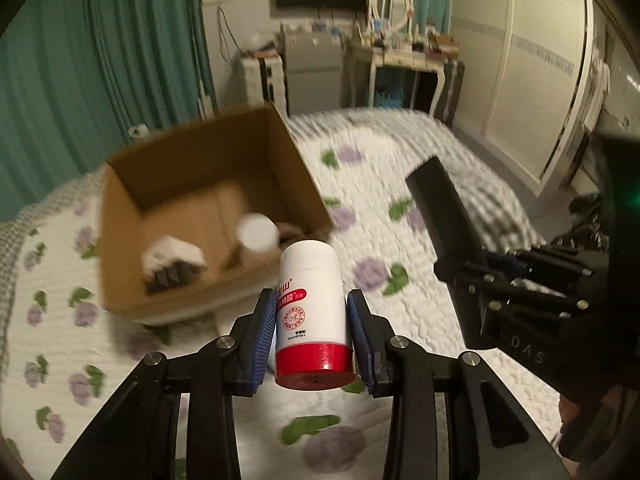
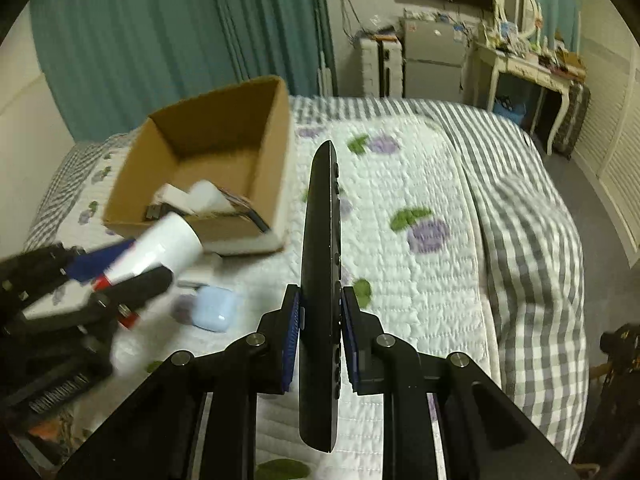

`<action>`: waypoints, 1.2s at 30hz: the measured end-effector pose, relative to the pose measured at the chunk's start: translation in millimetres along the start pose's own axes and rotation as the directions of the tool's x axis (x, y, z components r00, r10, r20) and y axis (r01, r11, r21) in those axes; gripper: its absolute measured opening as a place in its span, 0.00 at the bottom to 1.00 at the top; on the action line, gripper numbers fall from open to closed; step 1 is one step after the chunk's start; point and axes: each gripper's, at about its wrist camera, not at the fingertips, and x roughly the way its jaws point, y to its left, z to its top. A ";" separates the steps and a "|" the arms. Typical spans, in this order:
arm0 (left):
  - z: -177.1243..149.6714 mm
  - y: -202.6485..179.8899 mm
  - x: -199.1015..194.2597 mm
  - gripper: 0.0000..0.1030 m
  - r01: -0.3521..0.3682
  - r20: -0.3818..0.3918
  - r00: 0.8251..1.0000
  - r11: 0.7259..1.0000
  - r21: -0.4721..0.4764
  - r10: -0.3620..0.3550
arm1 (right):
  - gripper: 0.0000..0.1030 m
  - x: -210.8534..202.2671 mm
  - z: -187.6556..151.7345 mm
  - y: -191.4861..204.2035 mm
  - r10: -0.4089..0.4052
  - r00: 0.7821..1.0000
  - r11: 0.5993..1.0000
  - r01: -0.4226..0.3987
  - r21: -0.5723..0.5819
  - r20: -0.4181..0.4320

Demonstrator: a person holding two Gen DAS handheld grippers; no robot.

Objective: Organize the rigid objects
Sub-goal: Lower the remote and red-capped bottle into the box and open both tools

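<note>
The white cylindrical plastic bottle with a red base [image 1: 310, 316] sits clamped in the left gripper [image 1: 312, 336], angled down near the open brown cardboard box [image 1: 280, 168]; the right gripper [image 2: 320, 344] clenches a slim black remote control [image 2: 322, 280].

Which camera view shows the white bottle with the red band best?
The left wrist view: the bottle sits sharp and centred in the left gripper, label facing the camera. The right wrist view shows the bottle only blurred at the left edge, partly hidden by that gripper.

One box [image 2: 224, 148], one remote [image 2: 322, 280], one earbud case [image 2: 214, 308]
</note>
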 end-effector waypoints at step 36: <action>58.6 135.0 95.0 0.47 -0.079 0.020 0.996 0.991 -0.107 0.082 | 0.18 112.1 120.9 87.9 0.078 0.995 0.976 -0.062 -0.209 0.069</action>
